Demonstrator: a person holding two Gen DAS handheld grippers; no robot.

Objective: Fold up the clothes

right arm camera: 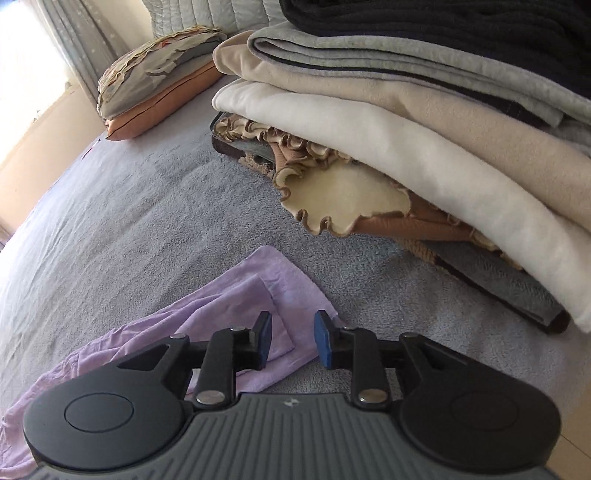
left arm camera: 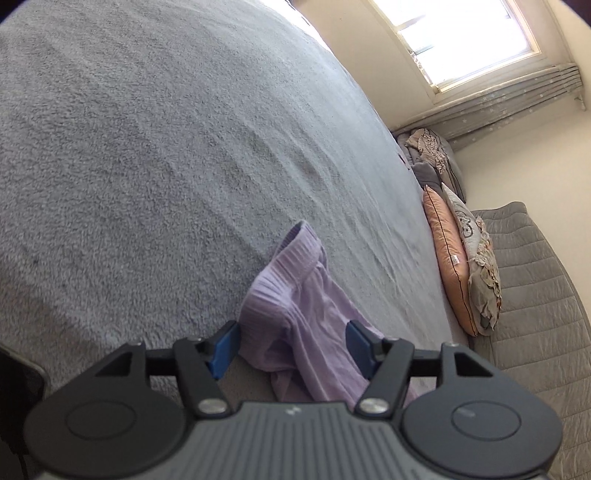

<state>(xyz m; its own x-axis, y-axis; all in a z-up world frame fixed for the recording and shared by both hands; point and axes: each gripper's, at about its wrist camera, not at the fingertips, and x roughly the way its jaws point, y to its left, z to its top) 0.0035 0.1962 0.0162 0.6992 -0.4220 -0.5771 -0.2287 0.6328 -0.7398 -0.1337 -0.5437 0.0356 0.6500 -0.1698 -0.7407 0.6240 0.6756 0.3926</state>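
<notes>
A lilac garment (left arm camera: 295, 295) with a ribbed band (left arm camera: 291, 254) lies crumpled on the grey fleece bed cover (left arm camera: 166, 147). My left gripper (left arm camera: 291, 345) is open just above it, blue pads wide apart on either side of the cloth. In the right wrist view another end of the lilac garment (right arm camera: 236, 295) lies flatter on the cover (right arm camera: 129, 206), with a folded corner on top. My right gripper (right arm camera: 292, 341) hovers over that corner, open by a narrow gap, with nothing pinched between its pads.
A tall stack of folded clothes (right arm camera: 406, 129) in white, beige, grey and black sits close on the right. Pillows (right arm camera: 159, 85) lie at the bed's far end, also seen as pillows (left arm camera: 454, 258) beside a quilted grey surface (left arm camera: 535, 295). A window (left arm camera: 461, 33) is beyond.
</notes>
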